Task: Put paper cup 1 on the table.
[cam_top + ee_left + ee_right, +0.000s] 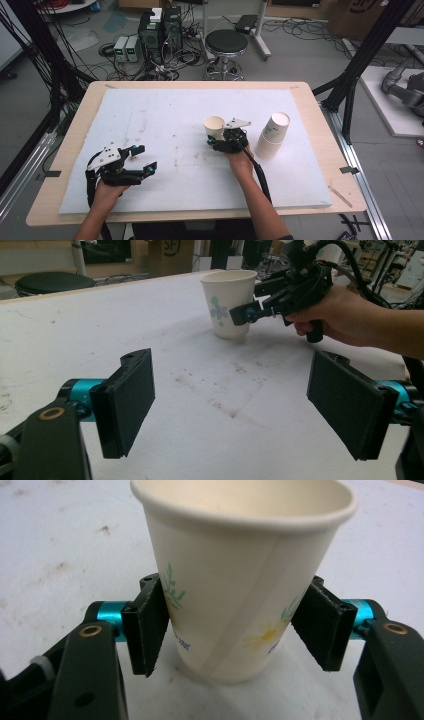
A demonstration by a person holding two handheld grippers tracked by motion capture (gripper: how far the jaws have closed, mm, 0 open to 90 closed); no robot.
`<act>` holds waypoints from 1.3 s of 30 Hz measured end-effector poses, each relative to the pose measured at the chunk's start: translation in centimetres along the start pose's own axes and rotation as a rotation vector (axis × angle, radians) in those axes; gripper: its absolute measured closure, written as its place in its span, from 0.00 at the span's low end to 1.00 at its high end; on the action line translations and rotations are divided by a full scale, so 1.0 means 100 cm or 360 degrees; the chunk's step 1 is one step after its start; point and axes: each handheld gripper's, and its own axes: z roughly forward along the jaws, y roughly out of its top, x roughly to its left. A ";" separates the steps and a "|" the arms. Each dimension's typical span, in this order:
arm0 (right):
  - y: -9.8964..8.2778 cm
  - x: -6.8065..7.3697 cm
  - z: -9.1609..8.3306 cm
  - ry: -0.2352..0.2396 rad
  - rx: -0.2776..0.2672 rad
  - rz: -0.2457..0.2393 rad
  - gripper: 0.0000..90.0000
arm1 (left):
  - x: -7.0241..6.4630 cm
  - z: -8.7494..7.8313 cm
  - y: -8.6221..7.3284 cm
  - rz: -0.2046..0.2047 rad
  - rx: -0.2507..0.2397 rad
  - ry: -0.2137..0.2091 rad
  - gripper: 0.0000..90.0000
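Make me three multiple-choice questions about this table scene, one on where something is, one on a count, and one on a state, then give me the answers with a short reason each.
1. Where does the stack of upturned cups stand?
A. to the right of the gripped cup in the high view
B. beside the left gripper
C. on the floor

2. How many cups stand mouth-up on the white board?
A. none
B. one
C. three

3. How do the left gripper's jaws stand?
A. clamped on a cup
B. apart with nothing between them
C. closed on a cable

Answers:
1. A, the stack sits right of the paper cup that the right gripper holds.
2. B, one cup alone shows its open rim upward.
3. B, the left gripper view shows bare board between its pads.
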 end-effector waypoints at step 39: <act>-0.040 0.007 -0.126 0.0198 -0.0180 -0.0146 0.25 | -0.004 0.000 0.001 -0.0050 -0.0025 0.0018 0.19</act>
